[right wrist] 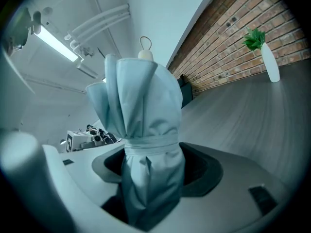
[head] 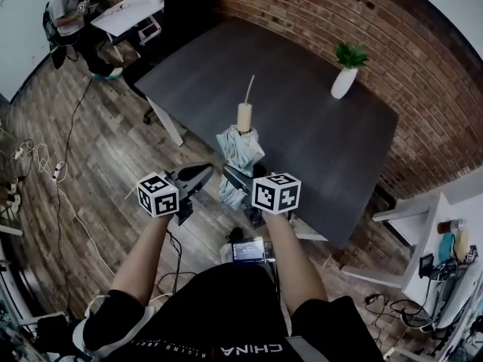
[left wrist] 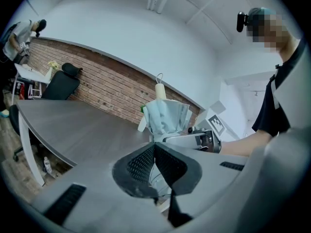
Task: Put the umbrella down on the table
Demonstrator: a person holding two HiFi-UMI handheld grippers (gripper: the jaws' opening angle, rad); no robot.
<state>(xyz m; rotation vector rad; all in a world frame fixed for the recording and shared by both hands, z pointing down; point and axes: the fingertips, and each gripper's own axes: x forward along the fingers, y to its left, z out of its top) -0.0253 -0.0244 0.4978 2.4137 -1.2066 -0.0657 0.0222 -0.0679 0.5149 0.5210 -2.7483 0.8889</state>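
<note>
Sticking upright over the dark table's (head: 302,127) near edge, one soft pale-blue fabric umbrella (head: 240,153) is clamped in the right gripper (head: 235,181). The left gripper (head: 205,175) is squeezed together, empty. One slim white vase (head: 343,83) is parked at 1 o'clock.

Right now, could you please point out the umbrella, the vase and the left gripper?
umbrella (right wrist: 146,110): right gripper view, on the folded fabric.
vase (head: 343,84): head view, on its white body.
left gripper (left wrist: 154,144): left gripper view, where the jaw tips meet.
</note>
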